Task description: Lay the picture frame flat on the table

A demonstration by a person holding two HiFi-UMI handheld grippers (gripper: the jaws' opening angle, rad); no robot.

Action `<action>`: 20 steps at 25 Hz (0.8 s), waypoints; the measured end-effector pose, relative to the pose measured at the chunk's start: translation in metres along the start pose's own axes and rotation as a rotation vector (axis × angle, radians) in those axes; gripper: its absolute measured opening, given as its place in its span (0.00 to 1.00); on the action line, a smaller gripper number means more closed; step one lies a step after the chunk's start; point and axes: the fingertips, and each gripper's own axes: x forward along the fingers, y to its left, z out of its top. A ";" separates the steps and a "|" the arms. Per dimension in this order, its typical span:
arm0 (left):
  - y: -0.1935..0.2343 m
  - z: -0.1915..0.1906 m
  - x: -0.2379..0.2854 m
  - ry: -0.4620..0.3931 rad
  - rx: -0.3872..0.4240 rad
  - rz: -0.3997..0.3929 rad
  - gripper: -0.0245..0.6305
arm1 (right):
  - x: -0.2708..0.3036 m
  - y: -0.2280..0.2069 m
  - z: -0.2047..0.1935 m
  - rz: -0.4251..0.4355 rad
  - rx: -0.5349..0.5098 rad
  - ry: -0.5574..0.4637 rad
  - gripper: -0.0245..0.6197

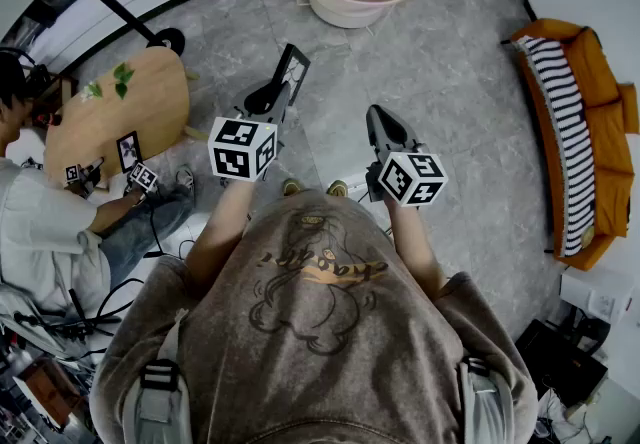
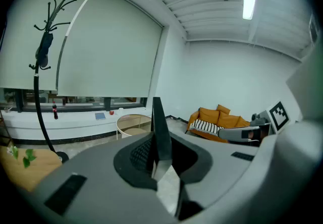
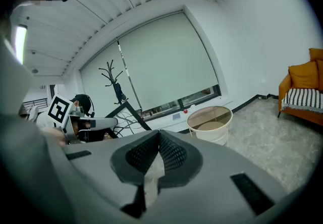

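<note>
step: carry, as we judge it | left tongs (image 1: 278, 92) clamped on the picture frame (image 1: 291, 64); right tongs (image 1: 383, 122) pressed together, empty | next: likely swing left to the wooden bench (image 1: 150, 97) (well apart), tip the frame flat | frame: thin, black-rimmed, upright, midair over the floor

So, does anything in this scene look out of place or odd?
Yes. The picture frame is not on any surface: the left gripper is shut on its edge and holds it in the air above the grey floor, apart from the wooden table at the left. Nothing looks spilled or broken.
</note>
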 end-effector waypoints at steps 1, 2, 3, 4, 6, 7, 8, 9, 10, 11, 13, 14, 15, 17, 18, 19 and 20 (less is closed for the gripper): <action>0.003 0.001 -0.001 -0.003 0.004 -0.002 0.13 | 0.001 0.004 0.002 0.002 0.001 -0.014 0.07; 0.006 0.001 -0.002 -0.006 0.008 -0.005 0.13 | 0.002 0.008 0.004 0.004 0.002 -0.029 0.07; 0.009 0.001 -0.003 -0.009 0.011 -0.009 0.13 | 0.002 0.012 0.006 0.005 0.003 -0.045 0.07; 0.012 0.000 -0.004 -0.010 0.012 -0.014 0.13 | 0.002 0.016 0.007 0.005 0.002 -0.063 0.07; 0.018 -0.004 -0.008 -0.011 0.015 -0.025 0.13 | -0.002 0.024 0.005 0.002 -0.002 -0.092 0.07; 0.020 -0.006 -0.010 -0.012 0.020 -0.030 0.13 | -0.003 0.026 0.003 -0.003 -0.002 -0.099 0.07; 0.022 -0.006 -0.010 -0.013 0.026 -0.036 0.13 | -0.003 0.027 0.001 -0.010 -0.001 -0.103 0.07; 0.024 -0.005 -0.010 -0.016 0.031 -0.041 0.13 | -0.003 0.026 -0.001 -0.018 0.000 -0.105 0.07; 0.024 -0.005 -0.011 -0.018 0.034 -0.045 0.13 | -0.004 0.025 -0.002 -0.028 0.001 -0.104 0.07; 0.025 -0.005 -0.012 -0.021 0.035 -0.050 0.13 | -0.006 0.024 -0.004 -0.038 0.000 -0.104 0.07; 0.025 -0.004 -0.012 -0.025 0.038 -0.057 0.13 | -0.008 0.021 -0.004 -0.060 0.000 -0.109 0.07; 0.026 -0.003 -0.011 -0.027 0.038 -0.060 0.13 | -0.009 0.019 -0.002 -0.068 0.001 -0.115 0.07; 0.027 -0.003 -0.010 -0.029 0.038 -0.062 0.13 | -0.009 0.017 -0.001 -0.074 0.002 -0.120 0.07; 0.027 -0.001 -0.006 -0.033 0.039 -0.066 0.13 | -0.006 0.014 0.002 -0.076 0.000 -0.127 0.07; 0.027 -0.001 -0.004 -0.034 0.040 -0.068 0.13 | -0.004 0.013 0.003 -0.074 -0.002 -0.129 0.07; 0.028 -0.001 -0.003 -0.035 0.042 -0.069 0.13 | -0.001 0.012 0.004 -0.071 -0.002 -0.130 0.07; 0.028 -0.001 -0.001 -0.035 0.043 -0.070 0.13 | 0.002 0.012 0.005 -0.067 -0.002 -0.130 0.07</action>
